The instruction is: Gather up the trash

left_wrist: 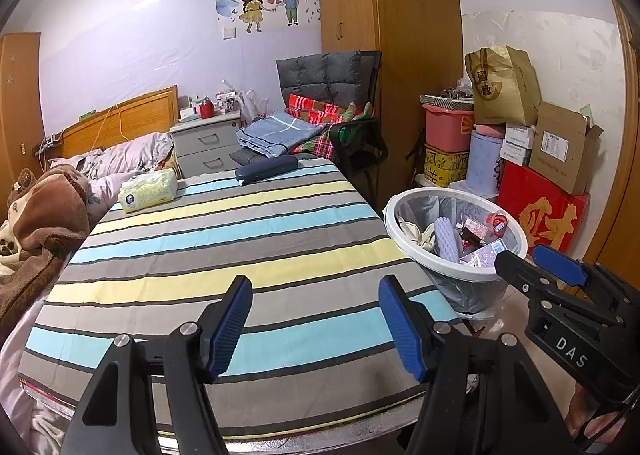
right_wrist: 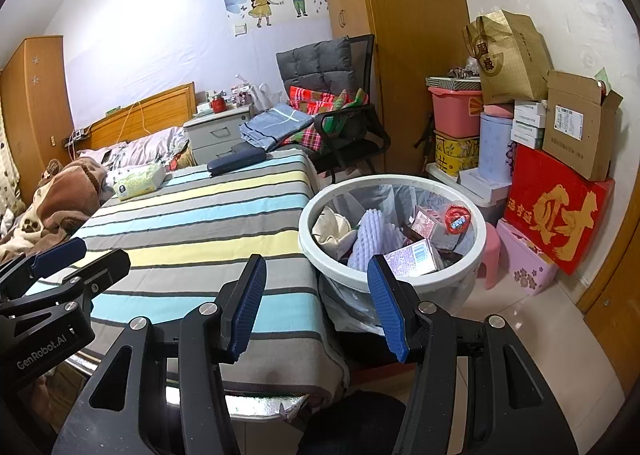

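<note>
Left edge of both views is cut off by the lens rim; the brown blanket is only partly seen, and what lies under it cannot be made out. A tissue pack and a dark blue case are seen on the striped bed cover, well apart from the fingers. Items on the nightstand are too small to tell. The bed's near edge is hidden behind the gripper bodies.

The left gripper is held over the near end of the bed, tilted slightly downward, fingers parted with nothing between them. In the right wrist view only its tip shows at the left border.

The right gripper is held just beside the bed corner, pointed toward the trash bin, fingers apart and empty. One finger overlaps the bin's near rim in the picture; contact cannot be told.

The trash is found inside the lined bin on the floor, right of the bed: a purple foam sleeve, a pinkish box, a red round wrapper, pale crumpled paper. Lower contents are hidden. Stacked boxes are seen against the right wall, partly cut off.
</note>
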### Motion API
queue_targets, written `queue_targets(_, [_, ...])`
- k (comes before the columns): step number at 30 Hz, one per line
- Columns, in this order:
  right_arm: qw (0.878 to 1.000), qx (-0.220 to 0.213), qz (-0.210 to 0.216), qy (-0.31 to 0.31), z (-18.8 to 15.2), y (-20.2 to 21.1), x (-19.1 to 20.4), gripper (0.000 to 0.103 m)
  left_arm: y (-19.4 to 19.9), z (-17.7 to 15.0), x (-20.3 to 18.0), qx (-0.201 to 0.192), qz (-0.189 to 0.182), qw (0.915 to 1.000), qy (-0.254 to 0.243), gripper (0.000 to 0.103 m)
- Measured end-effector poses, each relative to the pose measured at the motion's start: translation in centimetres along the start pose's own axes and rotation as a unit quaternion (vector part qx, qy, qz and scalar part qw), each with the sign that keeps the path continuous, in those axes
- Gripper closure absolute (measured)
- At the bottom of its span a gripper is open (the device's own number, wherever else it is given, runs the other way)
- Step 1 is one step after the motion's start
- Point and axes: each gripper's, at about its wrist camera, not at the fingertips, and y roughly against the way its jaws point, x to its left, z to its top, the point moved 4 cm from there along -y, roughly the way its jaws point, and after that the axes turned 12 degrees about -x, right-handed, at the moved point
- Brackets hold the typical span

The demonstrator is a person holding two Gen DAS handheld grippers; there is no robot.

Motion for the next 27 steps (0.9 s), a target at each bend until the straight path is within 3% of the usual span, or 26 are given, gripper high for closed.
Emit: queue_targets(27, [1.0, 0.001, 0.002, -0.002, 0.05, -0.08, 0.28, 0.049, 0.16, -0.1, 0.03, 0.0, -0.001, 1.0, -0.001, 0.038])
